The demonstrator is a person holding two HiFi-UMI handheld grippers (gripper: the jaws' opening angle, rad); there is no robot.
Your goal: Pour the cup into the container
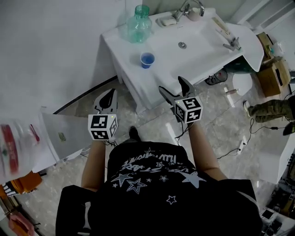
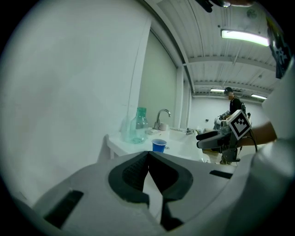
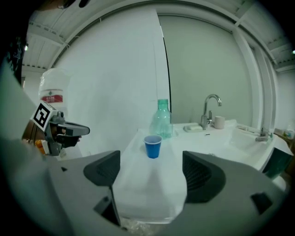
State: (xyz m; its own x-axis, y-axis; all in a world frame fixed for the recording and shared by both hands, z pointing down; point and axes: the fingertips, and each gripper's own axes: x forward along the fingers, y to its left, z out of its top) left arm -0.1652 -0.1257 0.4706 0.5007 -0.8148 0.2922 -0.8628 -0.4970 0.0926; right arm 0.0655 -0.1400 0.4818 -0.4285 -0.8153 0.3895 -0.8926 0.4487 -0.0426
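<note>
Currently the person (image 1: 152, 184) reaches forward toward the white counter (image 1: 203, 53). The left gripper (image 1: 109, 92) has its jaws pressed together, with nothing between them. The right gripper (image 1: 172, 85) has its jaws wide apart and empty, and it points at the blue cup (image 1: 147, 60). This cup stands upright on the counter near the green bottle (image 1: 139, 24), well apart from both grippers.

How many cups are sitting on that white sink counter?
2. A blue cup stands in front of the green bottle; a pale cup sits at the back beside the faucet. Others could be hidden behind the bottle.
</note>
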